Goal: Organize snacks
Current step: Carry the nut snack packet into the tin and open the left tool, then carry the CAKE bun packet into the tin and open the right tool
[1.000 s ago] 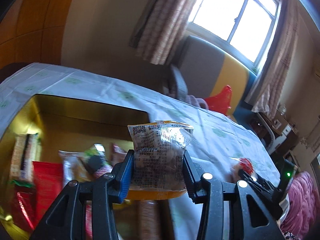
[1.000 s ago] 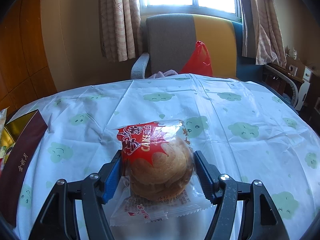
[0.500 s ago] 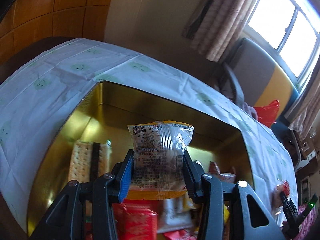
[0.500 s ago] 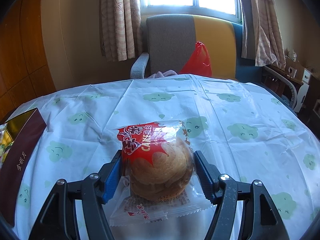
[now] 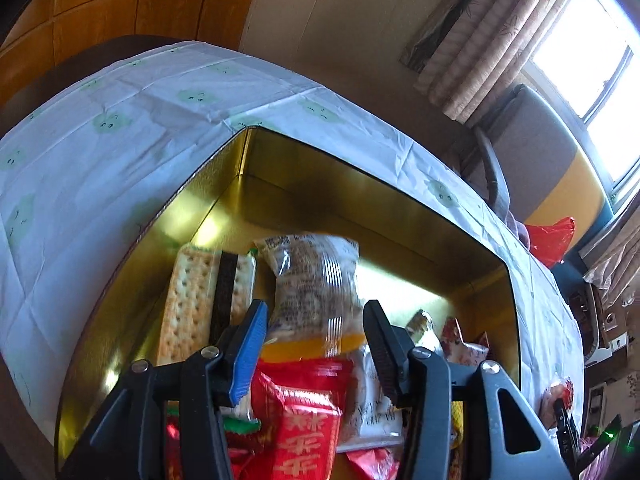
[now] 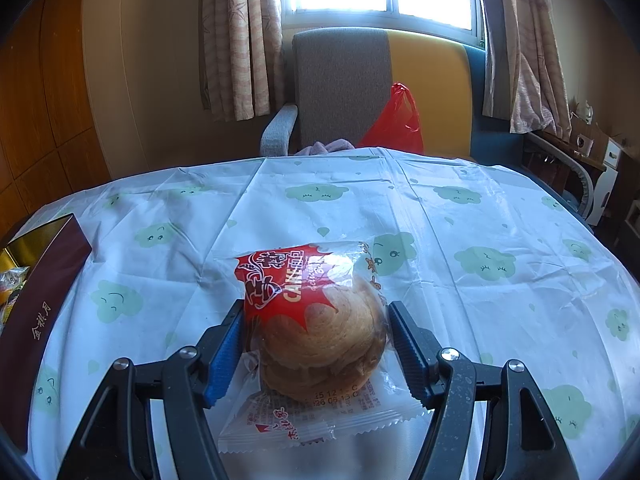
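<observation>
The left tool (image 5: pixel 316 344) hangs over the gold-lined box (image 5: pixel 400 196), and its jaws have just been opening: the clear snack packet (image 5: pixel 316 280) (blurred, seemingly slipping free) sits between them with gaps at both pads, above a cracker pack (image 5: pixel 188 304) and a red packet (image 5: pixel 304 420). The right tool (image 6: pixel 316 344) grips a wrapped cake (image 6: pixel 320 340) over the cloud-print bench (image 6: pixel 480 248).

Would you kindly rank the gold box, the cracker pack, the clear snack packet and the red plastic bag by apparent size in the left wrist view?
1. Gold box, clearly largest.
2. Cracker pack and clear snack packet: look alike; the packet is blurred and maybe nearer, so unranked.
3. Red plastic bag, smallest, though farthest away.
</observation>
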A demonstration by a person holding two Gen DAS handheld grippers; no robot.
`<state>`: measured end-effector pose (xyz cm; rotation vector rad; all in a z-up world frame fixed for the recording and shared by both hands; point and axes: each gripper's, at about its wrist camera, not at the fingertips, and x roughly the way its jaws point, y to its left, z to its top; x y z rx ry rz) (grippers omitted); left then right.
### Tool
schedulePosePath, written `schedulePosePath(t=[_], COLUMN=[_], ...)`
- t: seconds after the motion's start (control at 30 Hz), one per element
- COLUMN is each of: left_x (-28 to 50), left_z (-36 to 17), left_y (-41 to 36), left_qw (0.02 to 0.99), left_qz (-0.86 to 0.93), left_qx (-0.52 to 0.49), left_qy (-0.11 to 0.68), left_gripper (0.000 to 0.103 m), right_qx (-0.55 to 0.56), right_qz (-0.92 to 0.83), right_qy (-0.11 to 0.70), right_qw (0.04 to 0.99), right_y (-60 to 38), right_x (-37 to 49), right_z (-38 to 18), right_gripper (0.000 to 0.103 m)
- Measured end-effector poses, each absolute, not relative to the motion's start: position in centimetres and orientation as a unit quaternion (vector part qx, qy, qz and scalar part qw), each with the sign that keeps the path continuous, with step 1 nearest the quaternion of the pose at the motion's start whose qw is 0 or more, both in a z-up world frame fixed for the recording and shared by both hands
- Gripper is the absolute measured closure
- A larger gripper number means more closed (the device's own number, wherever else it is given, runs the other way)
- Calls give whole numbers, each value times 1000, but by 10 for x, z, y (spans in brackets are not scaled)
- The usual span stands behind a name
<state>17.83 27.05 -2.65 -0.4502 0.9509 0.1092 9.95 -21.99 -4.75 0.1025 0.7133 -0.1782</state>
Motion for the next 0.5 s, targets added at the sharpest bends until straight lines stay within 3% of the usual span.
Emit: schedulePosePath(t=[0.5], left_x=[110], left_z=[-3], left_y=[212], left_qw=[908], left_qz=[-30], left_qx=[-151], left_qy=[389], left_gripper=[49], right_qx=[38], right_qz=[-50], right_qy=[322], right_qw=[945], right_y=[-206], right_x=[86], right_z=[-35], right_gripper=[35])
